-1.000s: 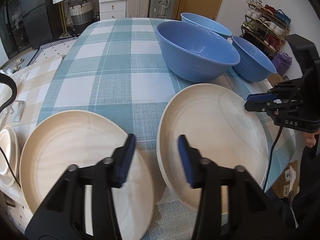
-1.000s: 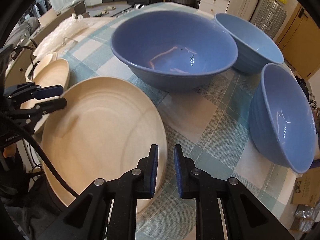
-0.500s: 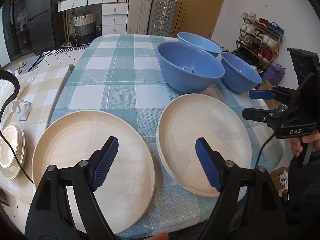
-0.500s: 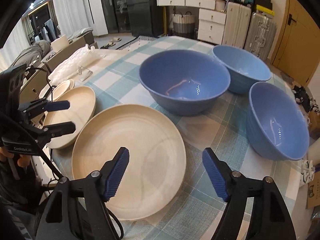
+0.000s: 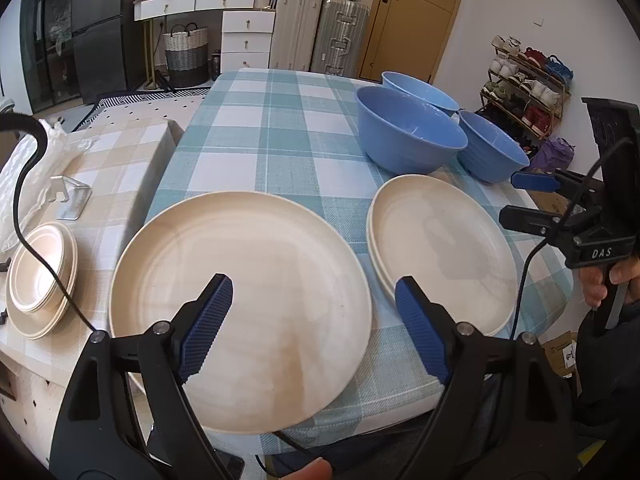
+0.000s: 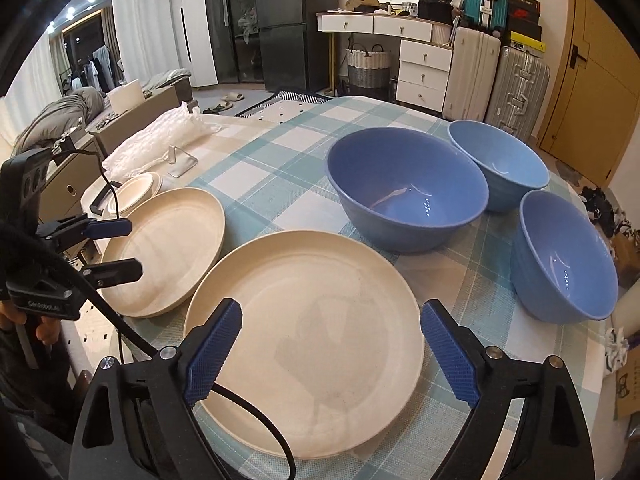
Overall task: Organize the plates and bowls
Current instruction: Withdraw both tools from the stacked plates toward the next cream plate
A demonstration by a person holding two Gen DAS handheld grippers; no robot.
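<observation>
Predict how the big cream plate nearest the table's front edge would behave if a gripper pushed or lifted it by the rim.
The cream plate looks rigid, so it should move as one piece. Its smooth matte face on the checked tablecloth suggests it may slide. It overhangs the table edge, so a downward press on the near rim could tip it off.

A table in a checked cloth [image 5: 280, 132] holds two cream plates [image 5: 240, 304] [image 5: 444, 252], the right perhaps stacked, and three blue bowls [image 6: 408, 188].
</observation>
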